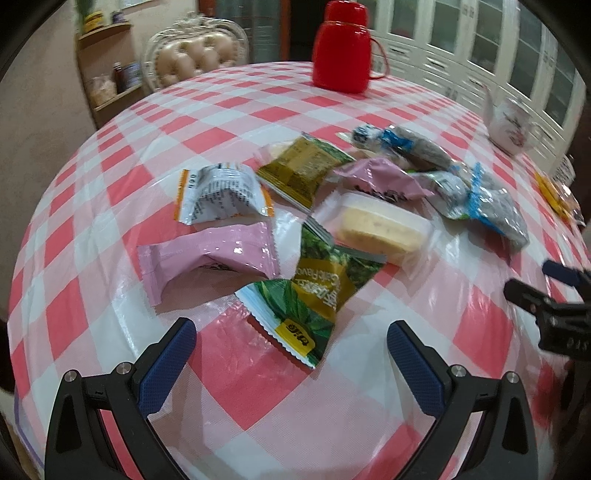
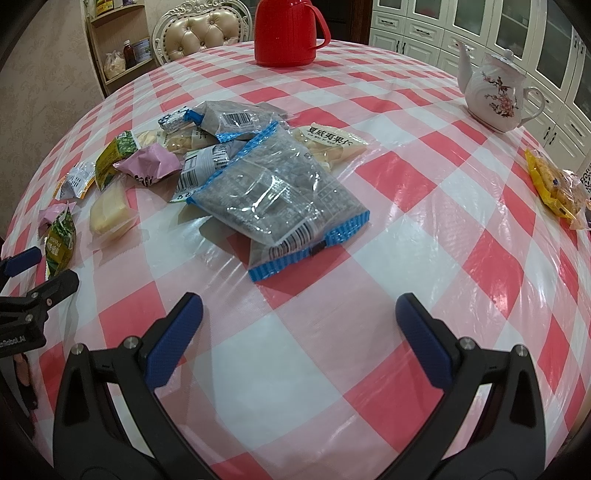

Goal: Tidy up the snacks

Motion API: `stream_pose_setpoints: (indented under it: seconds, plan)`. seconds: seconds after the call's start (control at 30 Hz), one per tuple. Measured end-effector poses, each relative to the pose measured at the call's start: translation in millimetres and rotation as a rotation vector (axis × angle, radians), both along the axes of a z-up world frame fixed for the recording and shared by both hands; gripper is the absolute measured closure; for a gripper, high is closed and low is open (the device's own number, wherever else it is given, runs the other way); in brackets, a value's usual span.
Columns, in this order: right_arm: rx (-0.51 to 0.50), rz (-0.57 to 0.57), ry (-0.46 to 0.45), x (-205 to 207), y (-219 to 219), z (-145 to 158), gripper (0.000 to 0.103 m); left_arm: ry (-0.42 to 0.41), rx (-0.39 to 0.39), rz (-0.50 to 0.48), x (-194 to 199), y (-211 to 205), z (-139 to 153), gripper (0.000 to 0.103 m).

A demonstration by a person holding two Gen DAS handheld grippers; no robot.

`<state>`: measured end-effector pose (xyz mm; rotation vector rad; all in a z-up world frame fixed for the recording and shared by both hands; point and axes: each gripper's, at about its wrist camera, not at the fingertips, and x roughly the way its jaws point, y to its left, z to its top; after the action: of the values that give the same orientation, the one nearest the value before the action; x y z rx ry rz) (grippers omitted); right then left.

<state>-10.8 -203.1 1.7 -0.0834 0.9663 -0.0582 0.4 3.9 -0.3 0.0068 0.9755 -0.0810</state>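
Note:
Snack packets lie scattered on the red-and-white checked table (image 1: 110,206). In the left wrist view, a green packet (image 1: 314,295) lies just beyond my open, empty left gripper (image 1: 291,338), with a pink packet (image 1: 207,254), a white-orange packet (image 1: 221,195), a pale cake in clear wrap (image 1: 380,229) and an olive packet (image 1: 303,166) further off. In the right wrist view, my right gripper (image 2: 299,314) is open and empty, just short of a grey packet with blue edges (image 2: 280,199). Behind that packet lie more grey packets (image 2: 229,118) and a beige packet (image 2: 328,144).
A red thermos (image 2: 286,29) stands at the table's far side. A white floral teapot (image 2: 495,92) stands at the back right. A yellow snack bag (image 2: 554,184) lies near the right edge. A padded chair (image 2: 199,33) and shelves stand behind the table.

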Motion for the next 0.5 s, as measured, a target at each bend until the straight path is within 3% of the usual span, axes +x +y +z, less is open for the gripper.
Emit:
stream_pose_setpoints:
  seconds: [0.27, 0.5]
  plan:
    - [0.000, 0.056, 0.052, 2, 1, 1, 0.000, -0.019, -0.168, -0.044, -9, 31, 7, 0.000]
    - [0.012, 0.199, 0.060, -2, 17, 1, 0.000, -0.002, -0.067, -0.006, 7, 40, 4, 0.000]
